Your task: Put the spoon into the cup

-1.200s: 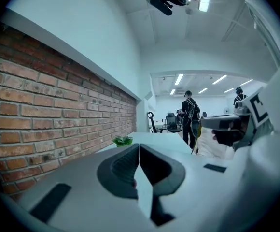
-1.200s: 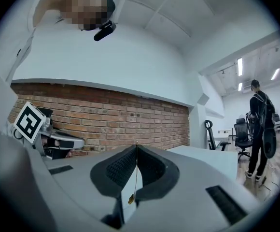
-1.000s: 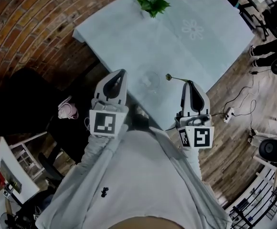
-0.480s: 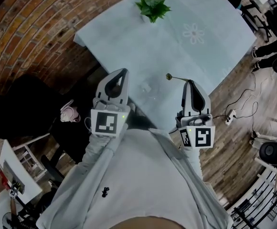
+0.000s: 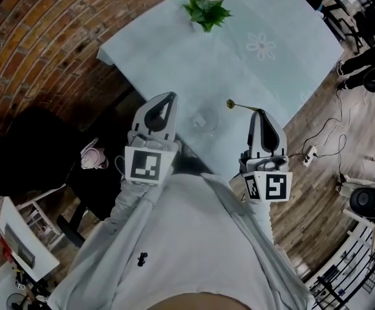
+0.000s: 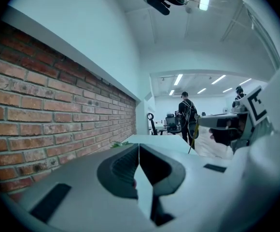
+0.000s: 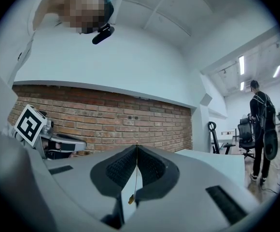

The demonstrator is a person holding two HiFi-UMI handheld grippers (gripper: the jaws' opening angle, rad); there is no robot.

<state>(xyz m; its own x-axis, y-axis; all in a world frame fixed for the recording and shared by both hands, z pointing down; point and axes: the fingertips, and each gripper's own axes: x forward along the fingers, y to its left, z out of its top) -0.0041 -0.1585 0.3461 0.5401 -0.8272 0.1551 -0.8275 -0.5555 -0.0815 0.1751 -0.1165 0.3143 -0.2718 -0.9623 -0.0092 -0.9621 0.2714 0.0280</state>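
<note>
close under the head camera, a pale shirt (image 5: 187, 237) leads out to both grippers, held side by side at the near edge of the desk (image 5: 168, 50). the left gripper (image 5: 170, 96) has its jaws pressed together with nothing between them. the right gripper (image 5: 257, 112) is clamped on the thin handle of the spoon (image 5: 240, 106). the stem sticks out past the tips toward the left, and the bowl hangs over the desk just right of the cup (image 5: 203, 119), apart from it and not in it. the clear cup stands upright near the desk edge, between the two gripper tips.

against a second ago little differs. the spoon is still pinched the same way, with its bowl at the same spot beside the cup. both grippers sit almost where they were. the cup shows slightly lower in the head view, nearer the left gripper's tip.

the desk is pale blue and mostly bare, with a faint flower print (image 5: 262, 43) and a small green plant (image 5: 205, 7) toward its far side. a brick wall (image 5: 32, 37) runs along the left. on the right, a wooden floor (image 5: 317, 118) carries cables and a power strip (image 5: 310, 152). farther off, the left gripper view shows an open office with a standing person (image 6: 185, 111), chairs (image 6: 172, 123) and strip lights (image 6: 178, 79).
</note>
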